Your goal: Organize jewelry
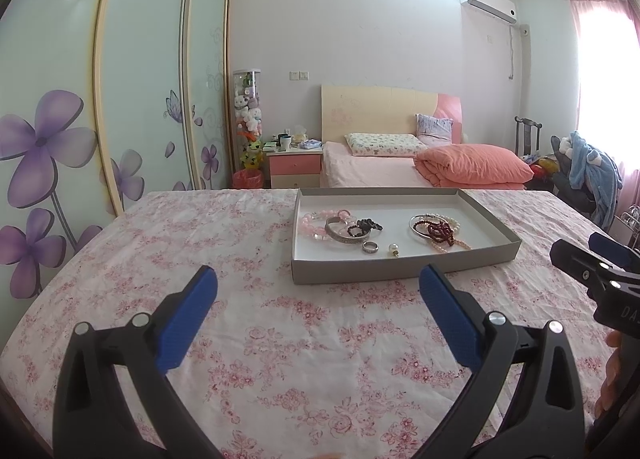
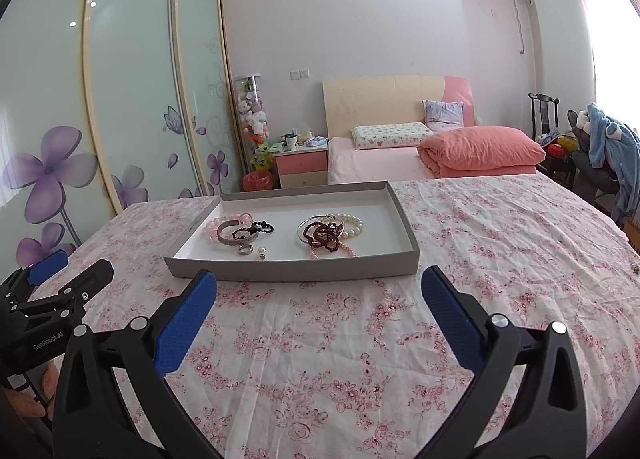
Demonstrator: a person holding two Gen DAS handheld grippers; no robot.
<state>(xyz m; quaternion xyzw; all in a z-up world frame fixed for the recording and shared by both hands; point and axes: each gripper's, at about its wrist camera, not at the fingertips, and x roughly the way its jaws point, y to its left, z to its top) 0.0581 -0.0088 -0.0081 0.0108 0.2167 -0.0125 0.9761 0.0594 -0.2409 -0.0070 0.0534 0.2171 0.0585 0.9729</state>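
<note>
A shallow grey tray [image 1: 404, 267] [image 2: 288, 269] lies on the floral cloth and holds jewelry. On its left are a pink bead bracelet [image 1: 316, 219], a silver cuff [image 1: 344, 234] [image 2: 234, 233] and a black bead string [image 1: 369, 224]. On its right lie a dark red bead strand [image 1: 438, 231] [image 2: 326, 237], a silver bangle and pearls [image 2: 354, 223]. A silver ring [image 1: 370, 247] [image 2: 245, 249] and a pearl earring [image 1: 393, 249] [image 2: 262, 251] sit near the front wall. My left gripper [image 1: 318, 289] is open, short of the tray. My right gripper [image 2: 320, 291] is open too, just before the tray's front wall.
The floral tablecloth [image 1: 280, 339] covers the table all round the tray. Behind it stand a bed with a salmon quilt [image 1: 472, 167], a pink nightstand [image 1: 294, 167] and a wardrobe with flower-print doors [image 1: 48, 147]. A chair with blue clothing [image 1: 592, 175] is at the right.
</note>
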